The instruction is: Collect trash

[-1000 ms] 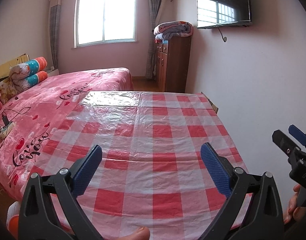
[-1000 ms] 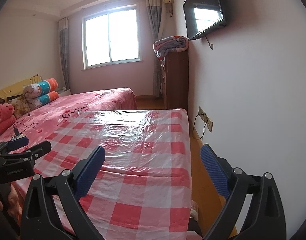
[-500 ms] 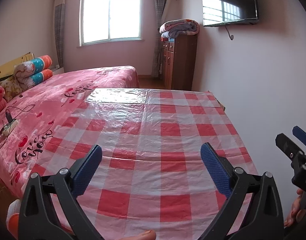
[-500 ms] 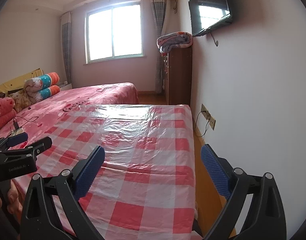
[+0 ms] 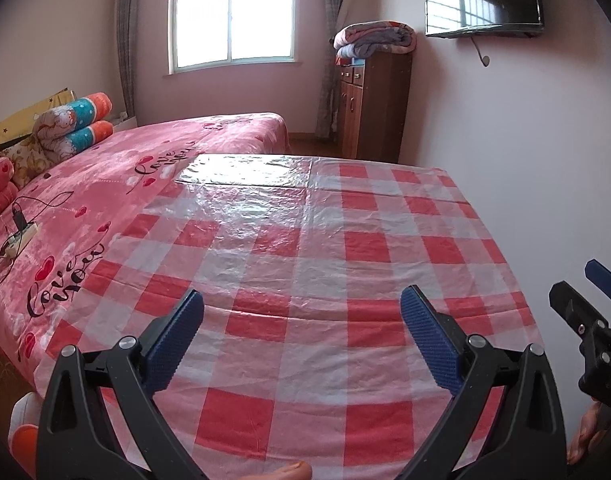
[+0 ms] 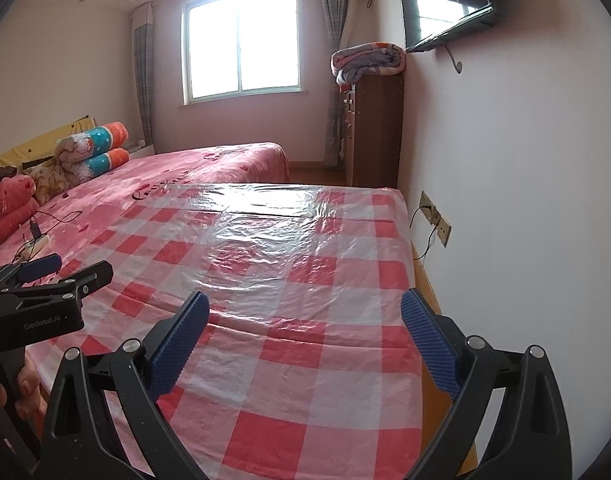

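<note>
Over the table with the red and white checked plastic cloth point(image 5: 325, 264) we hold both tools up, side by side. Our left gripper point(image 5: 301, 322) has its two blue pads far apart, and nothing sits between them. Our right gripper point(image 6: 305, 322) is wide open too, and it holds nothing. From the left camera we see the right tool at about 4 o'clock. From the right camera we see the left tool at about 9 o'clock. We look for trash, but we see none on the cloth, and we see no bin or bag in either view. So we cannot tell where the trash is. The cloth looks the same if the trash is all picked up or if it lies somewhere out of view. The pink bed point(image 5: 117, 184) is at 10 o'clock, with a power strip and wires point(image 5: 19, 236) on it. Those are not trash, we think, so we leave them. To do well, we keep the pads open and look slowly around the room. The shiny cloth looks slippery and thin, so we should pinch only the trash and not the cloth.
</note>
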{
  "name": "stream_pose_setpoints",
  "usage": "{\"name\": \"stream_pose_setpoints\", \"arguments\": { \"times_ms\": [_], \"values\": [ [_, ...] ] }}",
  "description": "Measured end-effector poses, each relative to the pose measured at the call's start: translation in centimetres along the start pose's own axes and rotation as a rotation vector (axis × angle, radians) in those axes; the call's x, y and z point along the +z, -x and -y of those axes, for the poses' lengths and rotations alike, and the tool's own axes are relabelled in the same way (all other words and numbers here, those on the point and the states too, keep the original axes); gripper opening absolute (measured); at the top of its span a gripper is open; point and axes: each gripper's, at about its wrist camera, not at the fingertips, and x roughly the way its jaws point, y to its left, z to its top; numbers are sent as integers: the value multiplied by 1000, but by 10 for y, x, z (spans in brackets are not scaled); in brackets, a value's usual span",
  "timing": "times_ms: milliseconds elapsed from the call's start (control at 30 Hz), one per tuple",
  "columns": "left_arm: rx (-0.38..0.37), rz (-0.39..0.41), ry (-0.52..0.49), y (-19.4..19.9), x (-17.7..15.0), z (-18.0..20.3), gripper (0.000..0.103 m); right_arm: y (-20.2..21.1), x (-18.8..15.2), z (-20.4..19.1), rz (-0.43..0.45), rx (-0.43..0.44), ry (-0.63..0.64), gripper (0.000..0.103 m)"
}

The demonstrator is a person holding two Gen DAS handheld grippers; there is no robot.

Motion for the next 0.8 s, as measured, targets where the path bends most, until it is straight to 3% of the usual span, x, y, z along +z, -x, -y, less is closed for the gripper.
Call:
{"name": "stream_pose_setpoints", "arguments": {
  "times_ms": [800],
  "values": [
    [13,-21,-20,-54,15,5,99,-65,3,-3,-68,37,-2,95]
  ]
}}
